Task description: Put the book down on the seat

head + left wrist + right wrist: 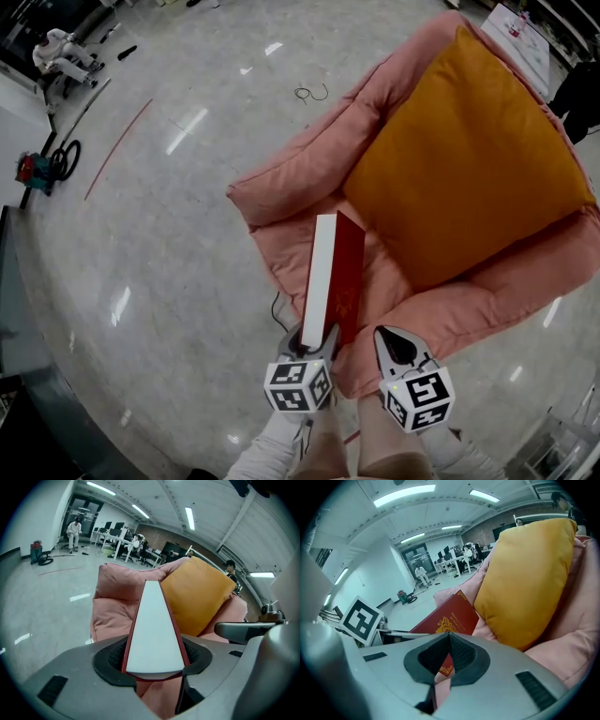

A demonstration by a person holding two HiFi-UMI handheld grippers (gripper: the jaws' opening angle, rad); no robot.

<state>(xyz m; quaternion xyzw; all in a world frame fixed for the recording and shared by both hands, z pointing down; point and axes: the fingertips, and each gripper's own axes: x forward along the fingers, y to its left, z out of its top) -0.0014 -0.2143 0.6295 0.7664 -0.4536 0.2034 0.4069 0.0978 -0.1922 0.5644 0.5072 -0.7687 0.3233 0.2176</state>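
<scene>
A red book [333, 272] with a white page edge stands on edge over the front of a pink armchair [281, 178]. My left gripper [317, 342] is shut on the book's near end. In the left gripper view the book [154, 630] sits clamped between both pads and points at the chair. An orange cushion [469, 150] leans against the backrest and covers most of the seat [382, 270]. My right gripper [392, 339] hovers just right of the book, shut on nothing. The right gripper view shows the book's cover [447, 618] beyond the gripper [450, 641], beside the cushion [525, 573].
Polished grey floor surrounds the chair. A thin cable [312, 92] lies on it behind the chair, and a red vacuum [33, 169] stands far left. A person sits far off [61, 52]. A dark counter edge [19, 309] runs along the left.
</scene>
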